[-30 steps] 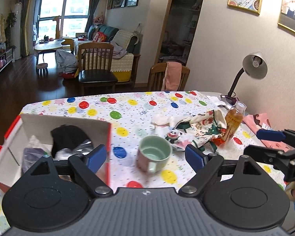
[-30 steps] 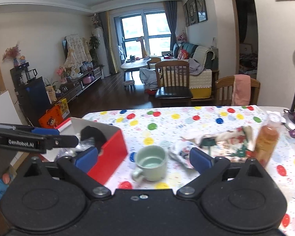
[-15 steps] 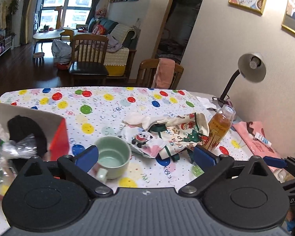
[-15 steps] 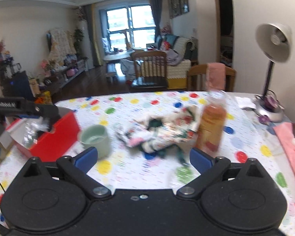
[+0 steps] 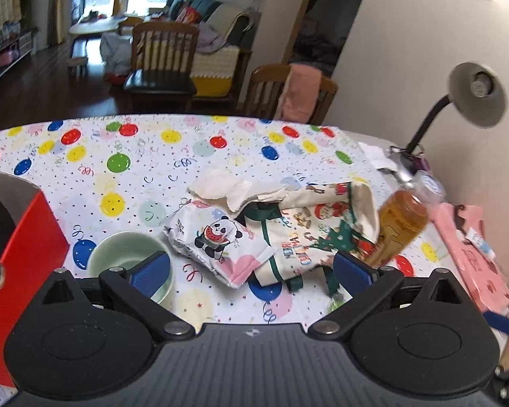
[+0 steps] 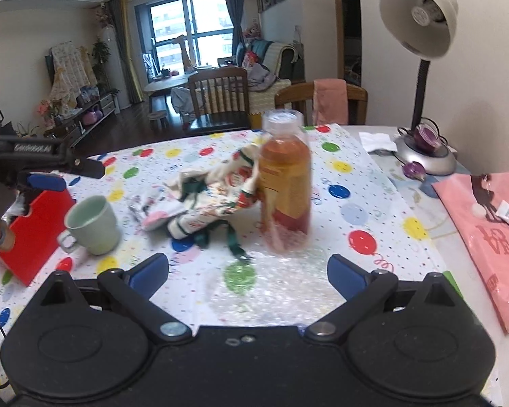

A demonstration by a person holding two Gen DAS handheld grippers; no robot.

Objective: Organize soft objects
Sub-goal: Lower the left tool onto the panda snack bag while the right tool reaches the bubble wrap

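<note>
Both tongs stand apart, gripping nothing; the left gripper has just been opening. The crumpled printed cloth lies on the balloon tablecloth at 12 o'clock of the left gripper. From the right gripper, the bottle stands at 12 o'clock, the mug at 10 o'clock.

right gripper hangs low over the balloon-print tablecloth, jaws wide apart with nothing between them. just beyond stands an amber drink bottle, blurred. a crumpled printed cloth bag touches its left side. further left a pale green mug, then a red box. far right a desk lamp; near right a pink bag.
</note>
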